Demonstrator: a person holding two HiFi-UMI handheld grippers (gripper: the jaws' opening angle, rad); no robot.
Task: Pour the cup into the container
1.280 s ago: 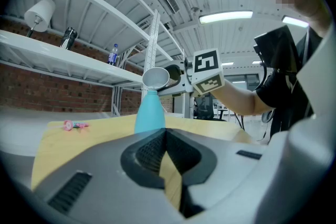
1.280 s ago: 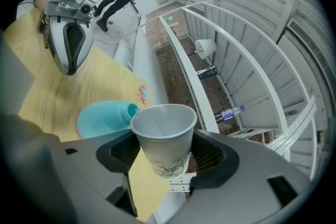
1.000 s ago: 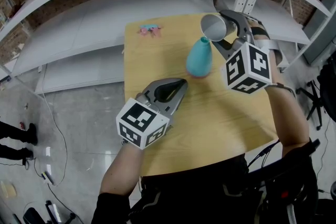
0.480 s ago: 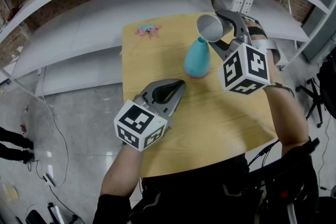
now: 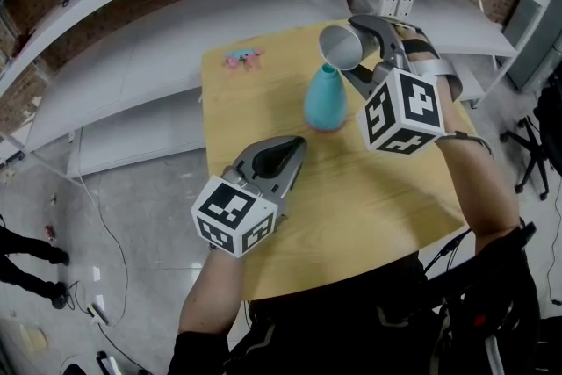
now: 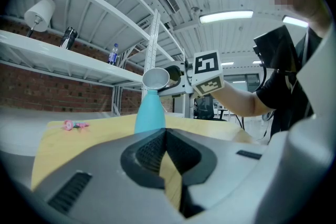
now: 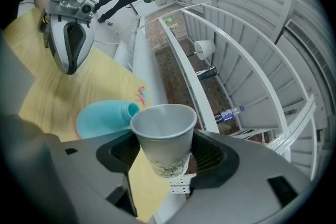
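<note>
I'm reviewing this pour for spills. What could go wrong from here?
1. The mouth of the teal bottle is far narrower than the rim of the paper cup, so the pour may miss onto the table.
2. Nothing steadies the bottle: the left gripper hangs shut, apart from it, so a nudge from the right gripper could topple it.

Grey grippers (image 5: 297, 143), black-white marker cubes (image 5: 235, 215), black sleeves (image 5: 200, 351)
</note>
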